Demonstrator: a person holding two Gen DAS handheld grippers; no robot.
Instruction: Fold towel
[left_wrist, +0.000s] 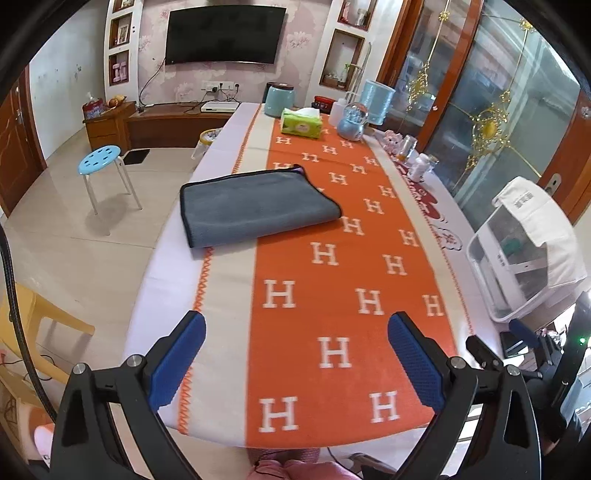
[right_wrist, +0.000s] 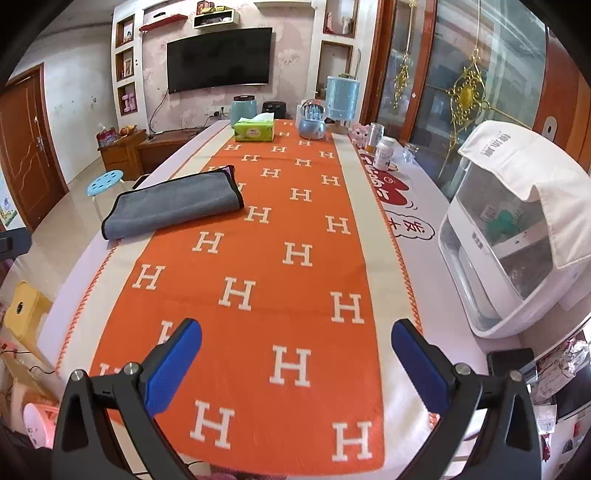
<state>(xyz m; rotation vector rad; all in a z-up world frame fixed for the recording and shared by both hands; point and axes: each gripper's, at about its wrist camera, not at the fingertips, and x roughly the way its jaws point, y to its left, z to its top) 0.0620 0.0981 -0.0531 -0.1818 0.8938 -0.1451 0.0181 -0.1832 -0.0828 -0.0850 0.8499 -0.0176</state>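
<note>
We've got the towel (left_wrist: 255, 205) lying folded on the table (left_wrist: 162, 258), grey w/ a dark trim, a bit of purple showing at its far corner. It sits well ahead of us, on the left side of the orange H-print runner (left_wrist: 332, 295), partly over the runner's beige border and zigzag edge. From the right wrist view the towel (right_wrist: 173, 205) is again ahead and to the left, its folded edge toward the runner's (right_wrist: 258, 295) middle. Our left gripper (left_wrist: 295, 362) is spread wide, blue pads apart, nothing between them, hovering over the near end of the runner, well apart from the towel. Our right gripper (right_wrist: 295, 363) is likewise wide, nothing in it, also above the runner's near end. At the table's far end we see a green tissue box (left_wrist: 300, 122), a teal jar (left_wrist: 279, 99), a snow globe (left_wrist: 352, 123) and a light blue container (left_wrist: 378, 101); small bottles (right_wrist: 382, 151) stand along the right edge. A white appliance (right_wrist: 513, 258) w/ a white cloth (right_wrist: 535, 158) draped over it sits on the right side of the table (right_wrist: 424, 258). A blue stool (left_wrist: 99, 159) stands on the floor to the left, and a TV (left_wrist: 225, 35) hangs on the far wall.
</note>
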